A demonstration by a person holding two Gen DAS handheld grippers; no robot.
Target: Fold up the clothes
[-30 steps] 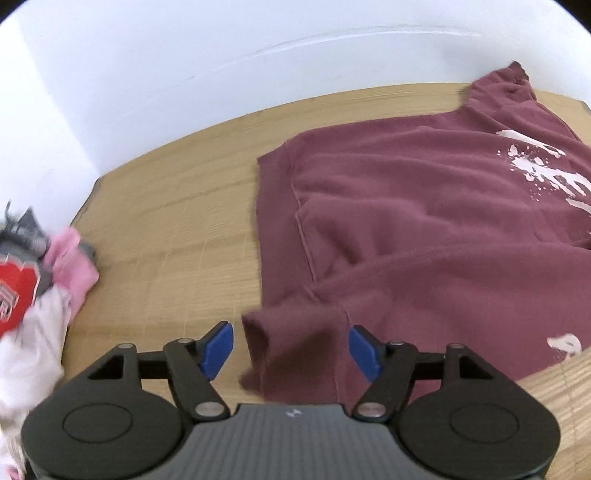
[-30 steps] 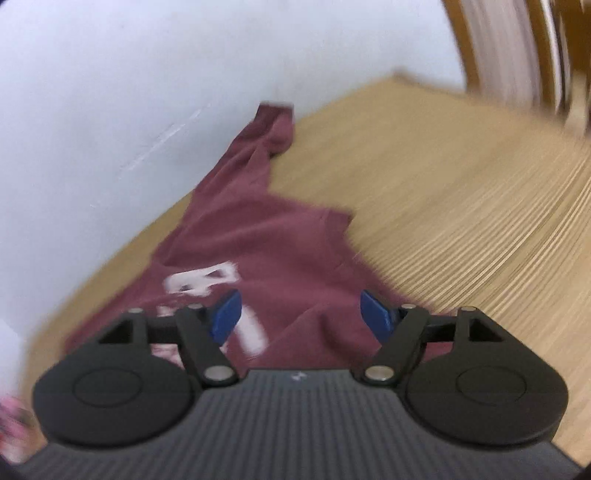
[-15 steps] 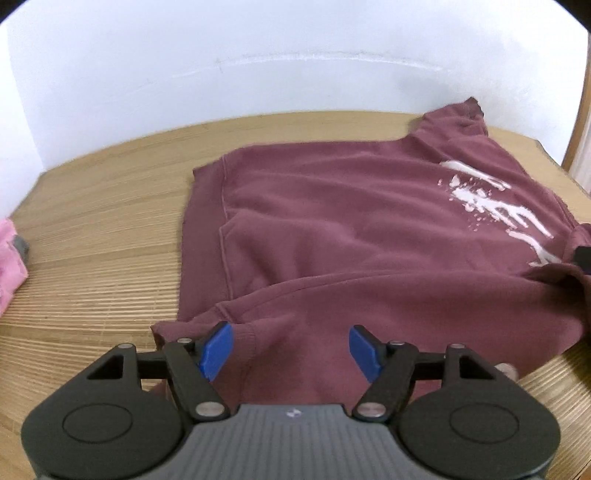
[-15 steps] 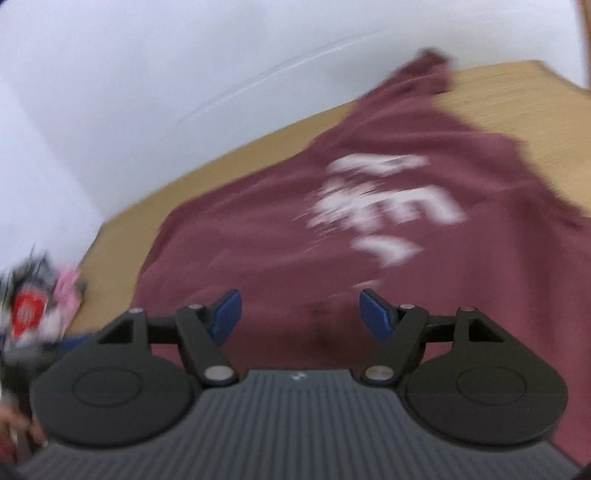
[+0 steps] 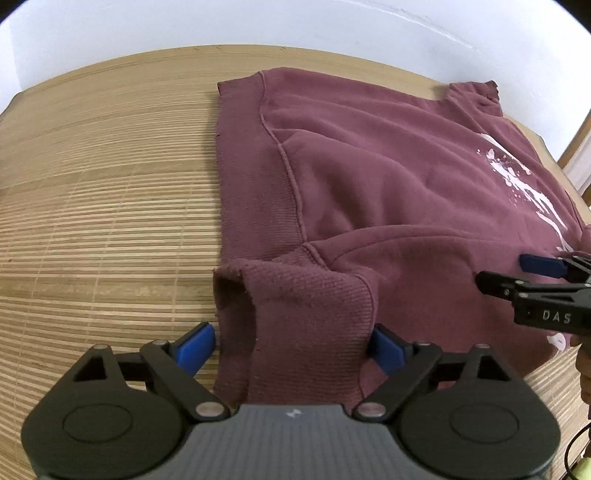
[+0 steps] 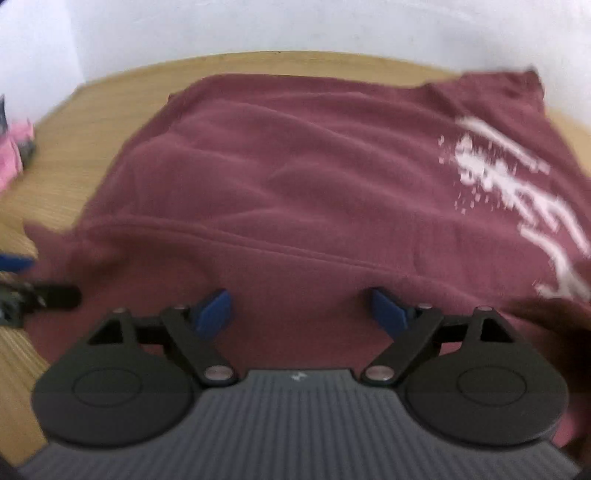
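Slatted bamboo table (image 5: 110, 206) — maroon sweatshirt (image 5: 369, 192) flat; pink clothes (image 6: 13, 155) at edge.

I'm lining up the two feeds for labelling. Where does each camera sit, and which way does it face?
Left wrist: rides on the left gripper, looking down along its opening jaws at the sleeve cuff between them; the right gripper enters at the right edge.
Right wrist: rides on the right gripper, jaws opening over the sweatshirt; the left gripper shows blurred at the left edge.
Shared: the maroon sweatshirt, its white print, the wooden table, the white wall.

"DAS" on right tongs (image 5: 532, 273)
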